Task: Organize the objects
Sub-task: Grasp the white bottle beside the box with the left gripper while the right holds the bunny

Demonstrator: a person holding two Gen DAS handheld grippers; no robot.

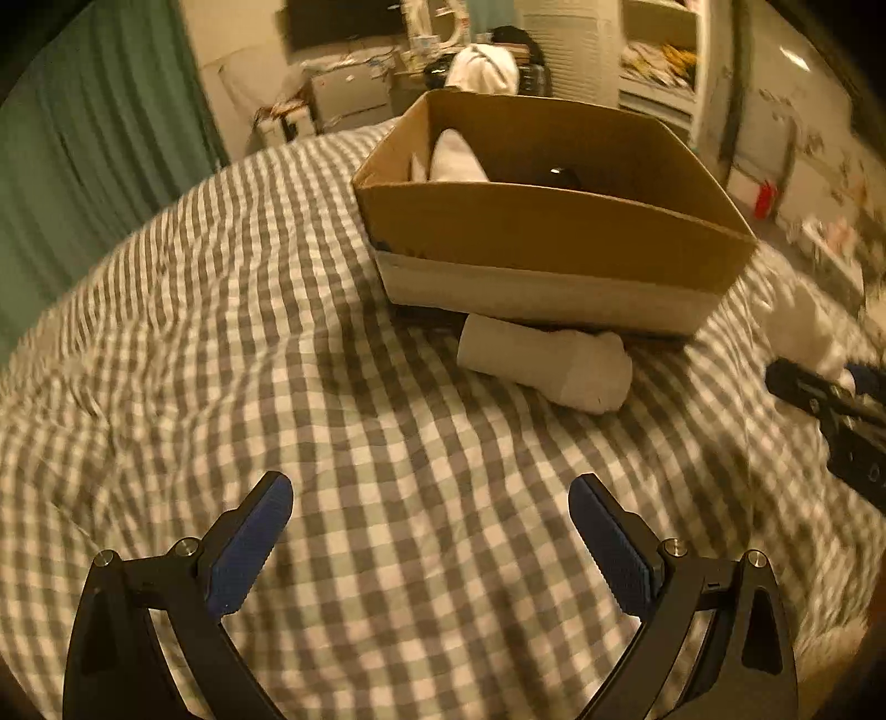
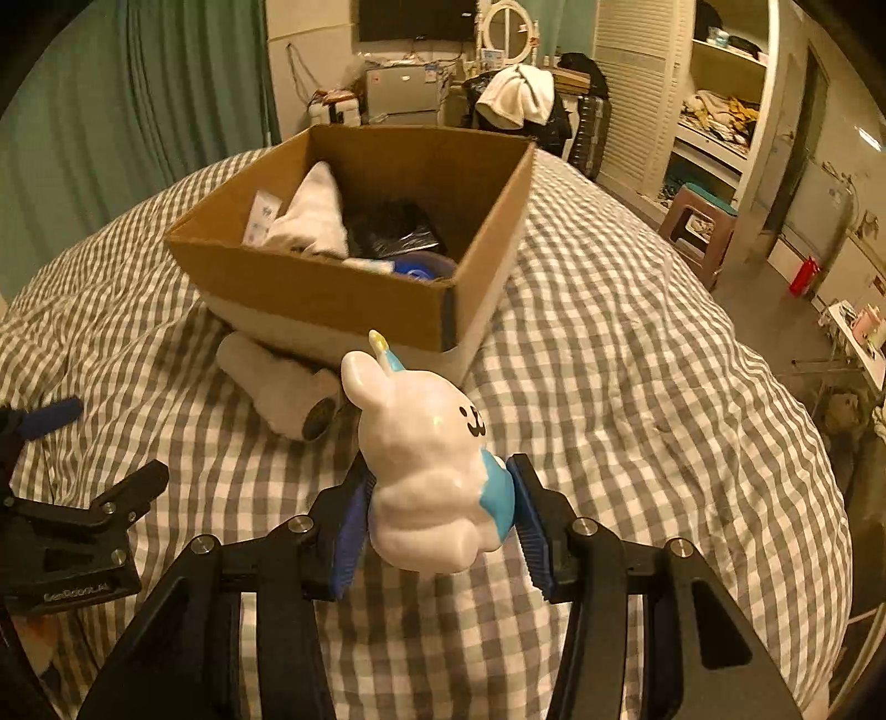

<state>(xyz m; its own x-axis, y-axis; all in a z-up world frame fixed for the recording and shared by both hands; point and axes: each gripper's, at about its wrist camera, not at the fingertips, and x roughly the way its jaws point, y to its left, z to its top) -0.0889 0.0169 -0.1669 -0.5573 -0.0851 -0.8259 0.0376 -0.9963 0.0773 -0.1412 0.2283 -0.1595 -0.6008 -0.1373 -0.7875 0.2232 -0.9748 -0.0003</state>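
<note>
One white bunny figurine (image 2: pixel 429 471) clamped between right gripper (image 2: pixel 437 520) jaws

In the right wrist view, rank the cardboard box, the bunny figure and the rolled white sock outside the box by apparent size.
1. Cardboard box, largest.
2. Bunny figure, held in the right gripper; it sits nearest the camera, so it looks inflated.
3. Rolled sock, partly hidden by the bunny; its true size against the bunny is unsure.

green curtain (image 2: pixel 166 99), brown stool (image 2: pixel 699 221), round mirror (image 2: pixel 510 27)
</note>
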